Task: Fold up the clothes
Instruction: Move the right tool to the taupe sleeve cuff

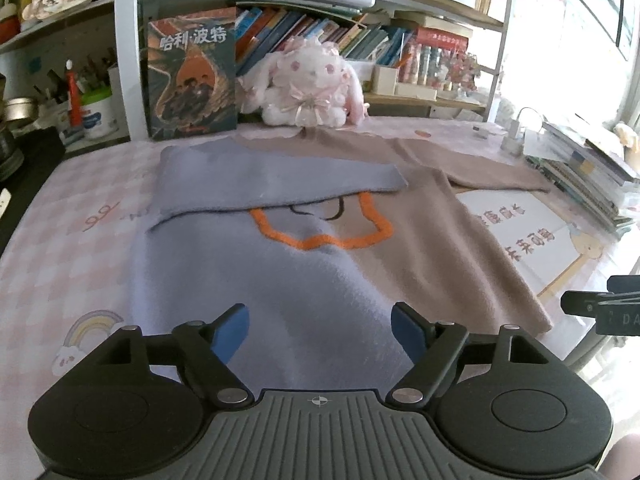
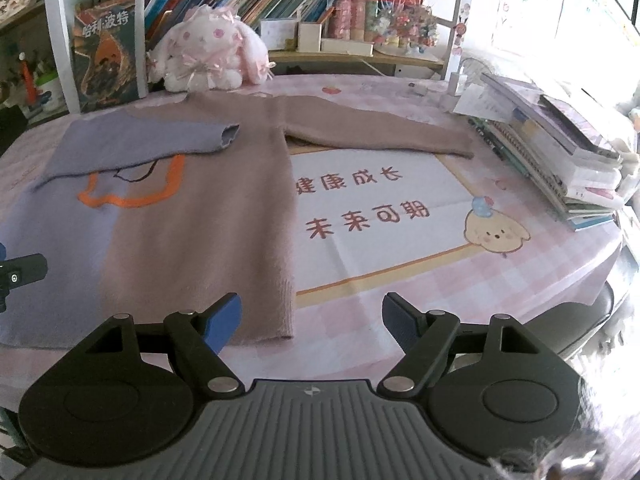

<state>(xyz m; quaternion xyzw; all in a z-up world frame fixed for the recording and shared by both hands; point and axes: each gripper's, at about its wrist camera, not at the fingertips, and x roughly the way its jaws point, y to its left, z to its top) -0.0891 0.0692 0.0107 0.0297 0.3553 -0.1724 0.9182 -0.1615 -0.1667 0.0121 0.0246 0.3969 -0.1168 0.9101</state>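
A sweater lies flat on the table, half lilac (image 1: 256,280) and half tan (image 2: 200,220), with an orange outline (image 1: 320,240) on its chest. Its lilac sleeve (image 1: 280,178) is folded across the chest; the tan sleeve (image 2: 380,132) stretches out to the right. My left gripper (image 1: 320,324) is open and empty above the lilac hem. My right gripper (image 2: 312,320) is open and empty near the tan hem's right corner; its side shows at the left wrist view's right edge (image 1: 600,304).
A pink checked cloth (image 2: 480,280) covers the table, with a printed mat (image 2: 380,208) right of the sweater. A plush rabbit (image 1: 308,84) and a book (image 1: 192,76) stand behind. Stacked books (image 2: 560,152) sit at the right. Shelves are behind.
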